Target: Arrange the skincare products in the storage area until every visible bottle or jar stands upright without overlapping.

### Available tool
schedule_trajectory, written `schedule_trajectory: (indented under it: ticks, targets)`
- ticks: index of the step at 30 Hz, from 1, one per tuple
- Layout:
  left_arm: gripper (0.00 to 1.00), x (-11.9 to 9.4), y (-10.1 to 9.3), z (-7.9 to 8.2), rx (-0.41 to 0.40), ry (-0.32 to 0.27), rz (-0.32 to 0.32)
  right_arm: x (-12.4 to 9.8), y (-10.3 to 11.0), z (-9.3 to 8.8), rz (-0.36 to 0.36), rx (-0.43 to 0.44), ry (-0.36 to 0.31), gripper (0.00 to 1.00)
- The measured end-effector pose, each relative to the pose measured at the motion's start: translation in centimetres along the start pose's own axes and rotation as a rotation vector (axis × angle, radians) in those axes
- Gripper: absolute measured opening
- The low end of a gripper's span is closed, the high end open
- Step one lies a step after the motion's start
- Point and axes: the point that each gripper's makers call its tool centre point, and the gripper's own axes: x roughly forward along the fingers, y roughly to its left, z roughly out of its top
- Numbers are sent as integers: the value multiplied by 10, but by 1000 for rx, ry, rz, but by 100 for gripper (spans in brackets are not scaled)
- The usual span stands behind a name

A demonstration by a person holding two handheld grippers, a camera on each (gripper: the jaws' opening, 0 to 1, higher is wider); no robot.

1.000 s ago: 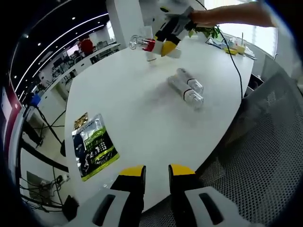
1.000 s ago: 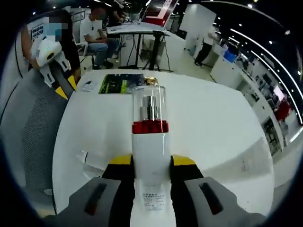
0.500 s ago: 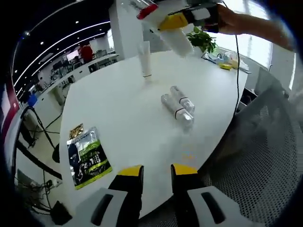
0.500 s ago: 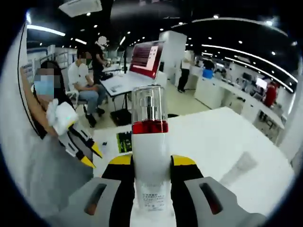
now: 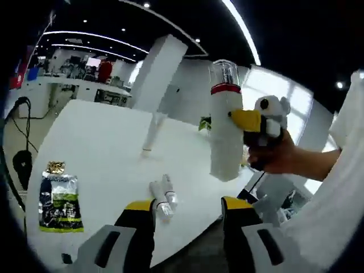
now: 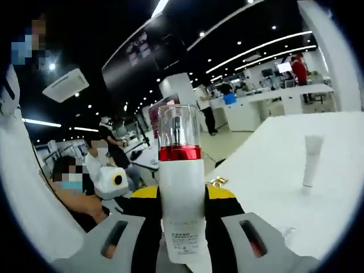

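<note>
A white pump bottle (image 5: 224,131) with a red band and clear cap hangs upright in the air above the near table edge. My right gripper (image 5: 250,122), held by a hand, is shut on it. In the right gripper view the same bottle (image 6: 182,193) stands between the yellow-tipped jaws of my right gripper (image 6: 182,196). My left gripper (image 5: 189,207) is open and holds nothing, low at the table's near edge. Two small clear bottles (image 5: 162,198) lie side by side on the white table (image 5: 96,136). A white tube (image 5: 149,135) stands upright farther back, and that tube (image 6: 311,162) also appears in the right gripper view.
A green printed packet (image 5: 58,202) lies flat at the table's left end with a small gold sachet (image 5: 55,166) beside it. A white pillar (image 5: 156,74) rises behind the table. People sit at a desk (image 6: 108,159) in the background.
The right gripper has lifted the pump bottle off the table and brought it upright, close in front of the left gripper. Both cameras have tilted up. The left jaws stand a little wider.
</note>
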Motion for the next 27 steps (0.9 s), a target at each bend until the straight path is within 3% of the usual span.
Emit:
schedule_trajectory:
  ticks: [1, 3, 7, 10, 13, 15, 18, 20, 23, 26, 27]
  targets:
    - [67, 2, -11, 6, -68, -46, -50, 0, 3, 0, 26, 20, -8, 25]
    - [75, 2, -28, 16, -107, -124, -129, 2, 14, -2, 78, 80, -23, 25]
    - [54, 0, -50, 13, -61, -138, -232, 4, 38, -5, 184, 153, -49, 25]
    - [53, 4, -64, 2, -76, -83, -306, 1, 58, -10, 288, 209, -57, 26]
    - [52, 8, -72, -3, -53, -63, -331, 2, 67, -15, 315, 202, -40, 26]
    - [43, 6, -78, -4, -71, -59, -370, 3, 72, -19, 341, 221, -25, 26]
    - [35, 5, -77, -4, -68, -64, -379, 2, 78, -20, 373, 233, -22, 26]
    - [34, 4, -77, -4, -53, -65, -387, 3, 78, -21, 377, 232, -23, 26]
    - [32, 7, -69, -2, 46, -95, -322, 4, 73, -22, 379, 239, -33, 27]
    - [32, 9, -67, -1, 17, -83, -280, 7, 71, -21, 369, 241, -41, 27]
    - [32, 10, -66, -2, 41, -75, -263, 10, 73, -21, 363, 216, -33, 27]
